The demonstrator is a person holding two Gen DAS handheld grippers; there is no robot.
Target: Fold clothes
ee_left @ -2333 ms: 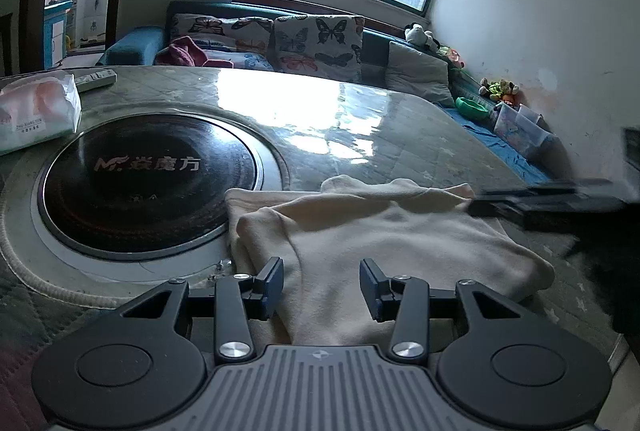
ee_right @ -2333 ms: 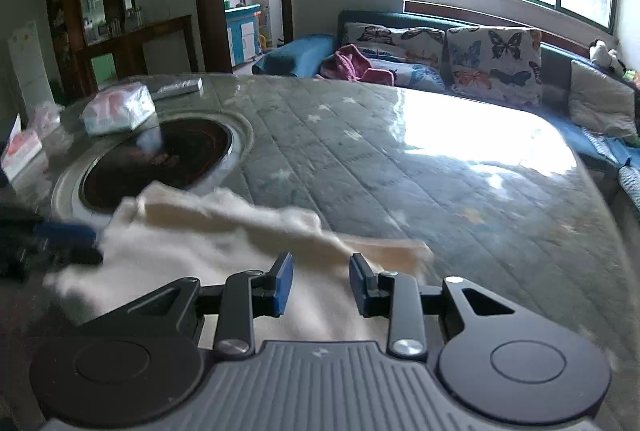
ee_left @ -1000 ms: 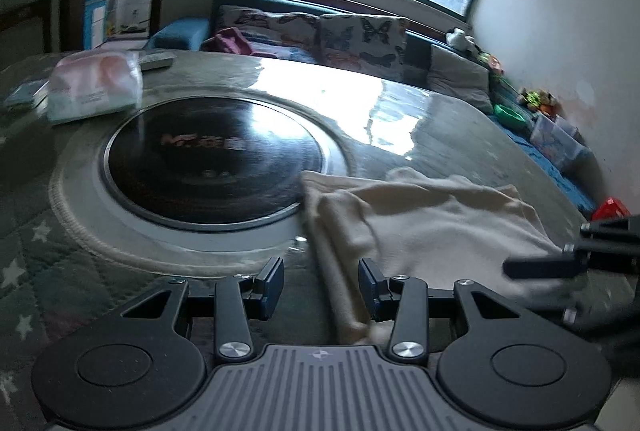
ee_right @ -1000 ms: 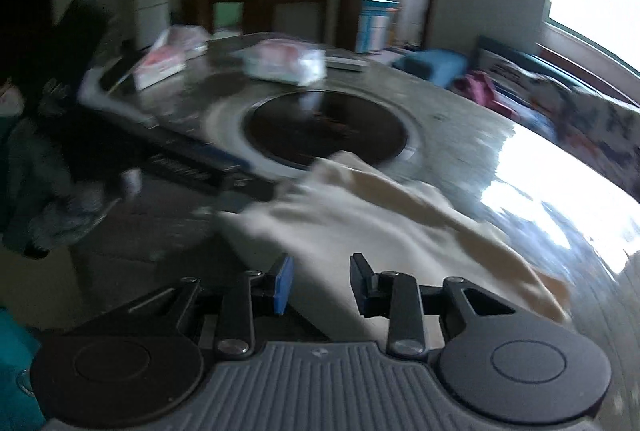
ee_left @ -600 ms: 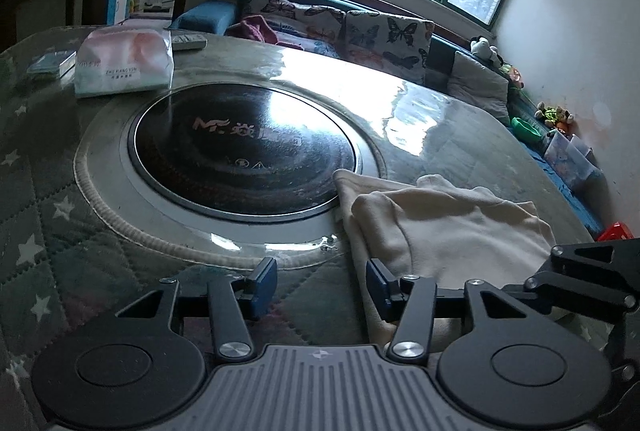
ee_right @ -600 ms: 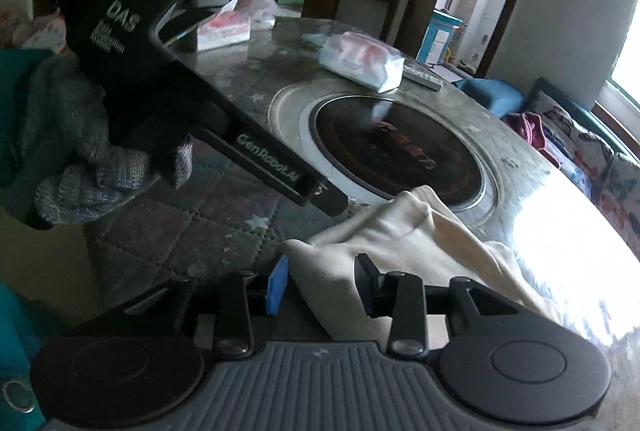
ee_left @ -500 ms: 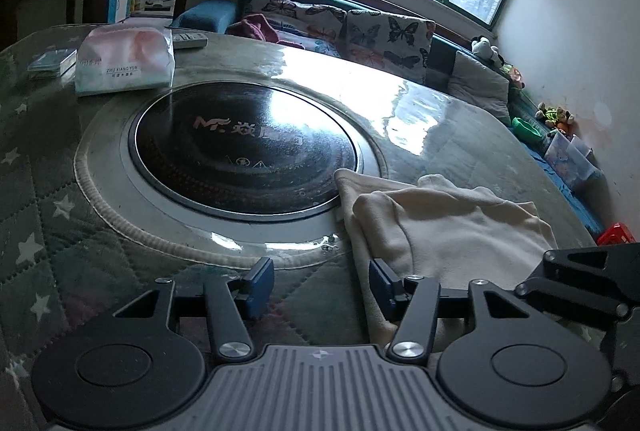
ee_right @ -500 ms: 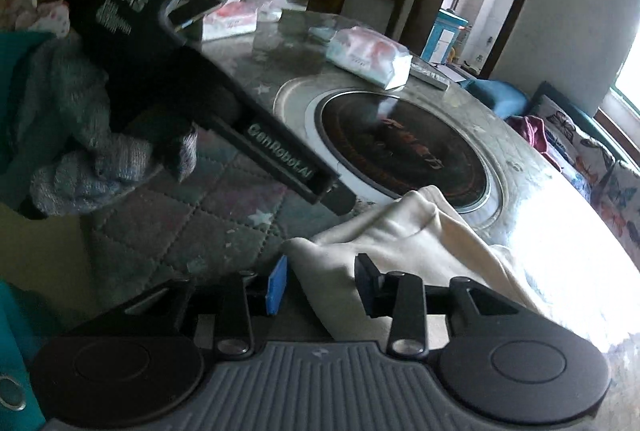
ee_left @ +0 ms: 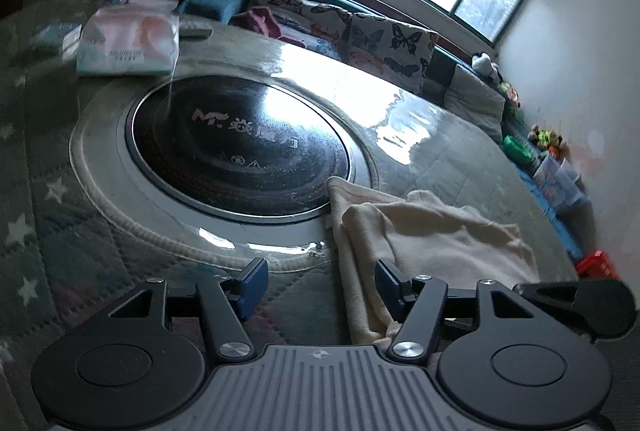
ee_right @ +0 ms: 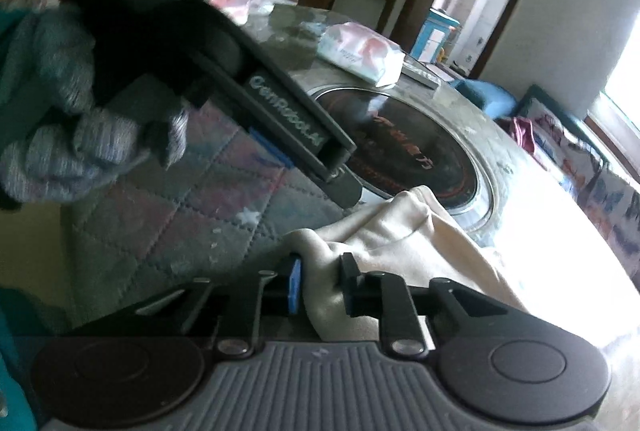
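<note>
A cream garment (ee_left: pixel 432 243) lies folded on the quilted round table, to the right of the black cooktop (ee_left: pixel 240 147). My left gripper (ee_left: pixel 320 287) is open, low over the table, with the garment's near left edge by its right finger. In the right wrist view the garment (ee_right: pixel 420 235) bunches up, and my right gripper (ee_right: pixel 320 287) has its jaws around a fold of the near corner, with a gap still showing. The left gripper's body (ee_right: pixel 280 111), held by a gloved hand, crosses that view just above the garment.
A tissue pack (ee_left: pixel 128 47) and a remote lie beyond the cooktop. A second tissue pack (ee_right: pixel 360 51) shows in the right wrist view. A sofa with butterfly cushions (ee_left: pixel 360 31) stands behind the table. The table edge is near on the right, with toys and boxes (ee_left: pixel 560 175) on the floor.
My right gripper has swung round to the garment's near corner and moved its jaws around a fold. My left gripper has dropped lower and closer to the garment's left edge.
</note>
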